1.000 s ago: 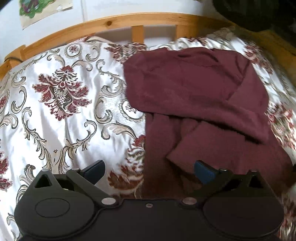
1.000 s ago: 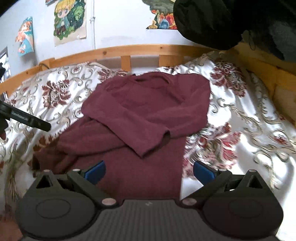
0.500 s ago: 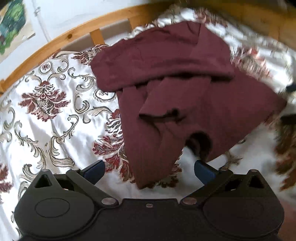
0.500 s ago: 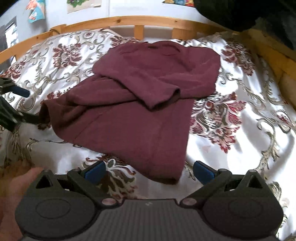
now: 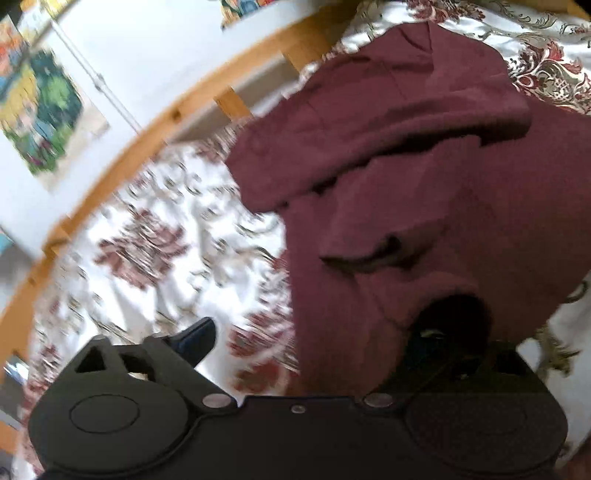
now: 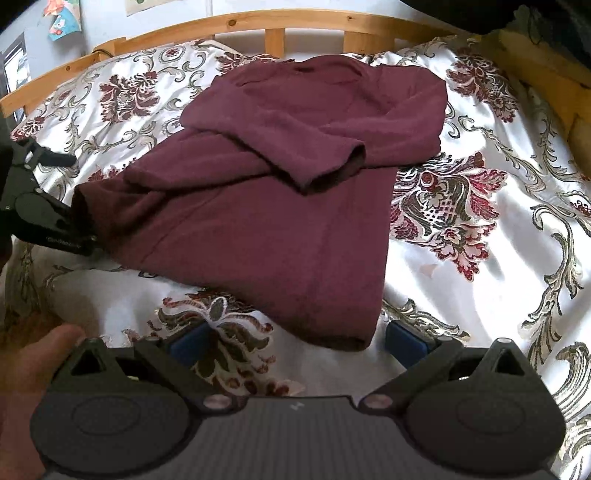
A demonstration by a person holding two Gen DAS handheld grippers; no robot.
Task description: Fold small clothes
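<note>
While the maroon sweater [image 6: 280, 192] lies spread on the floral bedspread [image 6: 498, 229] with both sleeves folded across its chest, the two grippers sit at its hem end, the end away from the wooden headboard [image 6: 229, 24]. Seen from the right wrist camera, the right gripper [image 6: 295, 341] has its blue-padded fingers spread wide, one on each side of the sweater's near hem corner, with nothing pinched between them; a bare hand [image 6: 26, 373] shows at the left edge beside it. At the sweater's other hem corner, the left gripper [image 6: 55, 199] also stands spread, one finger touching the cloth's edge and the other well apart from it over the bedspread. From the left wrist camera, which is blurred by motion, one finger of that gripper [image 5: 310, 341] is clear over the bedspread while the other is hidden inside a dark fold of the sweater [image 5: 424, 177]. Cartoon posters [image 5: 40, 107] hang on the wall above the headboard [image 5: 122, 162].
</note>
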